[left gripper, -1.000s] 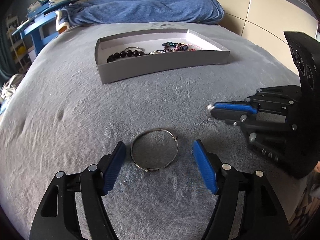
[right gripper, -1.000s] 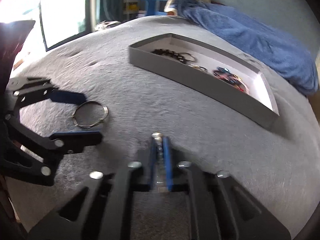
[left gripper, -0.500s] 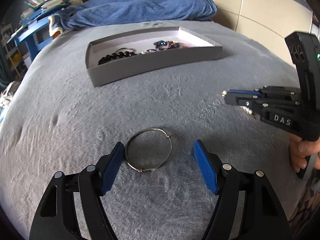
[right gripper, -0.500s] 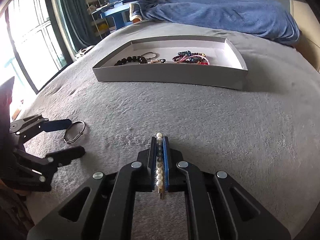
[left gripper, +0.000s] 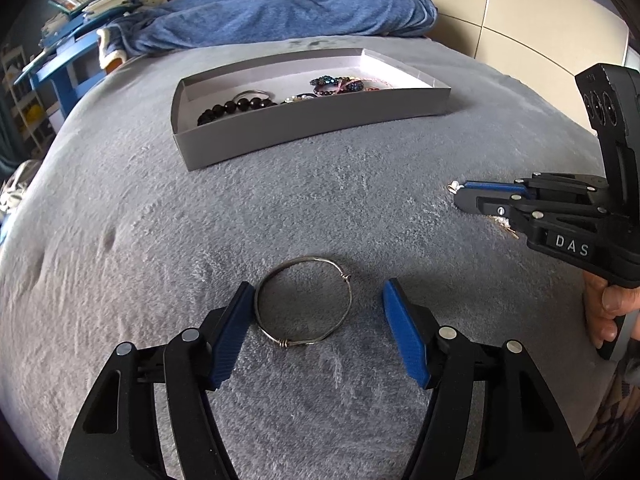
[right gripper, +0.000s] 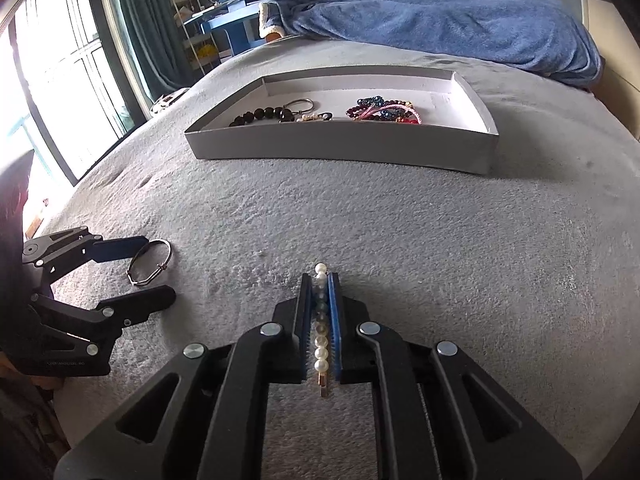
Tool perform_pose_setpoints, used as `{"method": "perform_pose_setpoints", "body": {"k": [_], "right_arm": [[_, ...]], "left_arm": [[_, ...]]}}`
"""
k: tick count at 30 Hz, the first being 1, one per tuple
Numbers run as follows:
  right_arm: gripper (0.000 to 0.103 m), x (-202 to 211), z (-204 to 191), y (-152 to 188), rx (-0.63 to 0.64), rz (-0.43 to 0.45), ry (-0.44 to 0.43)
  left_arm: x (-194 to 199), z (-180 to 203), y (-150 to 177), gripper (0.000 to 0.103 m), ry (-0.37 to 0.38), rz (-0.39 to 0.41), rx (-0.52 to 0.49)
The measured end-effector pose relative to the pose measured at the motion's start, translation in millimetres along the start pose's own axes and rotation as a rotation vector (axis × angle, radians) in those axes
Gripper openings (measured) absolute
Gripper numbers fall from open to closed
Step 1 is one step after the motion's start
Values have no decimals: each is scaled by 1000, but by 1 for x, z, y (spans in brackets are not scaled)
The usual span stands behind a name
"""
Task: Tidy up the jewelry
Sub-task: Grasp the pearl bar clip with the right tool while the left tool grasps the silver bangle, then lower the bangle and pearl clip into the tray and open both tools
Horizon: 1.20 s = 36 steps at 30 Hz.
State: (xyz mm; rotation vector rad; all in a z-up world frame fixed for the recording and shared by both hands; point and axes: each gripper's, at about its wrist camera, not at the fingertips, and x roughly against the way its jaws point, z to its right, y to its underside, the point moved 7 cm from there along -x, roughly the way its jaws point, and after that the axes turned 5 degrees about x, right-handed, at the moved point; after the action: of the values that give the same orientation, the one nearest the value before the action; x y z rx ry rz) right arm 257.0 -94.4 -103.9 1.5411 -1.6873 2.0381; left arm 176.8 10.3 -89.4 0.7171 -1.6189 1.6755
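A thin silver bangle (left gripper: 304,302) lies flat on the grey bed cover; it also shows in the right wrist view (right gripper: 150,261). My left gripper (left gripper: 320,292) is open with its blue pads on either side of the bangle, the left pad touching its rim. My right gripper (right gripper: 320,280) is shut on a pearl hair clip (right gripper: 321,332), held just above the cover; it shows from the side in the left wrist view (left gripper: 464,196). The grey tray (left gripper: 312,120) farther back holds black beads (left gripper: 236,106), a ring and coloured bracelets (left gripper: 340,84).
A blue blanket (left gripper: 280,4) lies bunched behind the tray. A blue desk with books (left gripper: 80,12) stands at the far left, and a window (right gripper: 60,80) is to the left in the right wrist view. Grey cover (left gripper: 360,208) lies between grippers and tray.
My left gripper has shifted so the bangle now sits against its left pad. My right gripper, still shut on the pearl clip, has drawn back to the right.
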Motion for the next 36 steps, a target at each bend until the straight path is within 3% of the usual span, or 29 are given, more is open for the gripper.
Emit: {"method": "perform_pose_setpoints", "body": {"k": [3,15,29,36], "right_arm": [[11,1,-2,1,9,-2,6],[7,9,-1,2,2,22,8],[6,18,16,-25,-39,86,10],[6,23,27,-55,-47,140,21]], "left_arm": [[1,-6,-1,50,2,-1,26],[7,-3,-13,49,17,24,18],[5,6,-74,49,31,95,6],[3,0,-107,50,27,134,8]]}}
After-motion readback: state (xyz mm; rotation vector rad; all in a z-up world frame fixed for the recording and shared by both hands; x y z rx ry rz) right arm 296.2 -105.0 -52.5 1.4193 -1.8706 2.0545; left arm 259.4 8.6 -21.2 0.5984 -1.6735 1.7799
